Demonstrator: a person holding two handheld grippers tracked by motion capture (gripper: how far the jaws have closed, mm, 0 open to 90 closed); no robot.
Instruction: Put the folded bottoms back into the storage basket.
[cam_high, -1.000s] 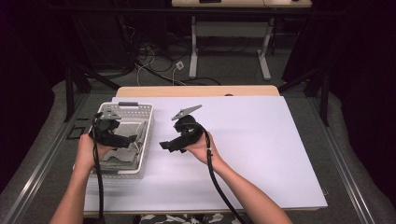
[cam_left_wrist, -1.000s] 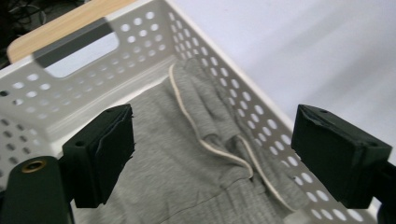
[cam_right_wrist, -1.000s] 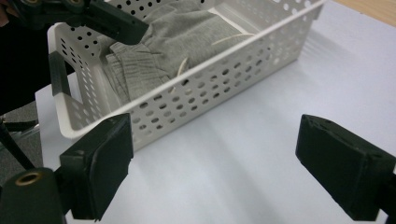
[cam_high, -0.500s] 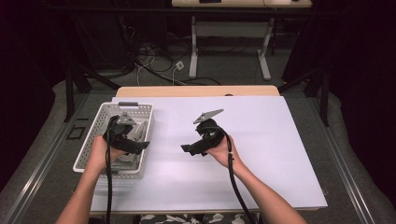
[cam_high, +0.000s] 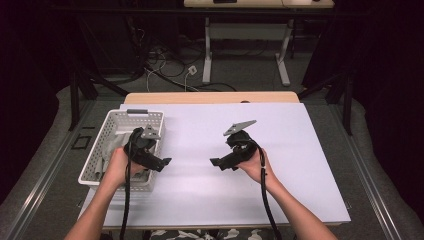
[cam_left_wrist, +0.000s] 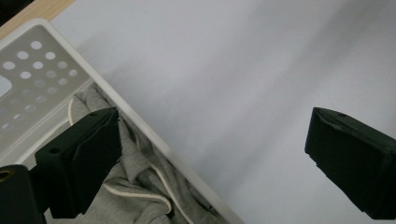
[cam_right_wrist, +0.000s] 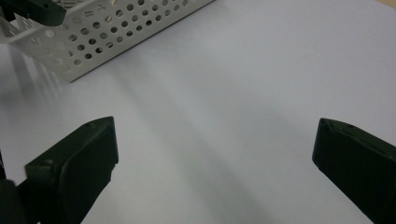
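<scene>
A white perforated basket (cam_high: 96, 152) stands at the table's left with a grey garment (cam_high: 106, 150) in it. My left gripper (cam_high: 164, 162) hangs over the basket's right rim, pointing right. Its jaws have just been opening and are open, with nothing between them. In the left gripper view that gripper (cam_left_wrist: 212, 163) looks down on the rim (cam_left_wrist: 154, 142), the grey garment (cam_left_wrist: 140, 186) with its pale cord, and the white sheet. My right gripper (cam_high: 216, 163) faces left over the sheet, its jaws also just opened wide and empty. It (cam_right_wrist: 215, 172) looks toward the basket (cam_right_wrist: 116, 35).
A white sheet (cam_high: 290, 150) covers the table, and a strip of wood (cam_high: 210, 97) shows at its far edge. Beyond the table lie floor cables (cam_high: 170, 70) and a desk's white legs (cam_high: 207, 55). Dark frame posts (cam_high: 75, 95) stand at both sides.
Both hands have shifted right. The left gripper went from over the basket's middle to its right rim. The right gripper moved farther out over the sheet. Both pairs of jaws stand wider.
</scene>
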